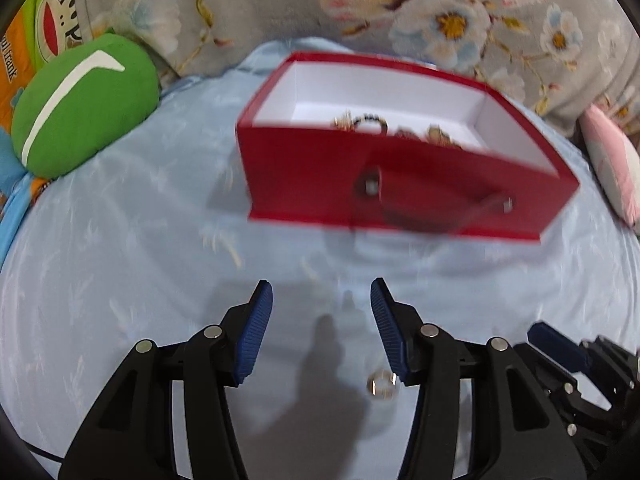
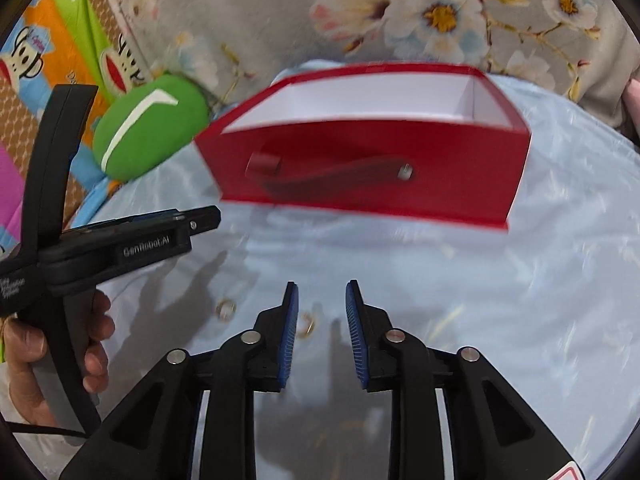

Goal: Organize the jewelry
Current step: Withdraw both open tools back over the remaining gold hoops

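A red open box (image 1: 304, 168) with a white inside sits on the light blue cloth; several jewelry pieces (image 1: 370, 122) lie in it. It also shows in the right wrist view (image 2: 360, 172). My left gripper (image 1: 322, 292) is open and empty, short of the box. A silver ring (image 1: 383, 385) lies on the cloth near its right finger. In the right wrist view my right gripper (image 2: 322, 294) is open and empty. A ring (image 2: 226, 309) and a gold piece (image 2: 307, 326) lie on the cloth left of it.
A green cushion (image 1: 84, 104) lies left of the box. Floral bedding (image 1: 440, 8) rises behind it, a pink pillow (image 1: 612, 156) at right. The left gripper body (image 2: 120, 244) and the hand holding it show at left in the right wrist view.
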The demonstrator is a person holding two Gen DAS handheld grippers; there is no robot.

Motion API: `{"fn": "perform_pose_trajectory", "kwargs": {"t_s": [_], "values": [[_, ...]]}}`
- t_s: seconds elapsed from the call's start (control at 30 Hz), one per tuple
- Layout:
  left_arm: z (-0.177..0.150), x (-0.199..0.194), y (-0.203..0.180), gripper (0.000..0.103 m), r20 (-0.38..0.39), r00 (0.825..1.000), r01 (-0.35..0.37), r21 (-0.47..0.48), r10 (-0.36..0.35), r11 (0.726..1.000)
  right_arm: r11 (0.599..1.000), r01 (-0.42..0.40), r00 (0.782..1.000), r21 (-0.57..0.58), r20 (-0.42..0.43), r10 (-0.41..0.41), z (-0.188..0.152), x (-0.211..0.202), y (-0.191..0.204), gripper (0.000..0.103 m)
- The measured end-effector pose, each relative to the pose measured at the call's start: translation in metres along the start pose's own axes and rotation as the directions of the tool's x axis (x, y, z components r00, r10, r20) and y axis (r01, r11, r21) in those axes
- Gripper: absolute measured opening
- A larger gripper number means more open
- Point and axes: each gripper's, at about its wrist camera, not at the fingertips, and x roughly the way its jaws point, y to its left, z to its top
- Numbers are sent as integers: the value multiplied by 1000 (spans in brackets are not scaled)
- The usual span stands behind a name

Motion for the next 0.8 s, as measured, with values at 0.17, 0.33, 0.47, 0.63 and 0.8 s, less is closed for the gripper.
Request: {"fn": "perform_pose_trajectory", "kwargs": {"t_s": [0.17, 0.33, 0.47, 0.63, 0.8], "values": [[-35, -3, 2, 49, -39, 999, 23, 1, -23, 1000, 1000, 3, 999, 13, -46, -2, -13, 11, 6, 29], [-51, -4, 5, 49, -37, 999, 31, 0, -31, 1000, 1000, 21, 997, 20, -69, -20, -14, 22, 7, 29], [-54, -4, 6, 52, -29, 999, 44, -3, -44, 999, 999, 31, 997, 9, -69, -30, -9, 29, 12, 29], [-56, -3, 2, 58, -18, 999, 46, 12, -46, 999, 997, 78, 994, -22, -70, -79, -7, 33, 18, 25], [-56, -4, 1, 59, -18, 998, 63, 12, -63, 998, 995, 100, 993, -13, -67, -101, -8, 31, 16, 16]]}}
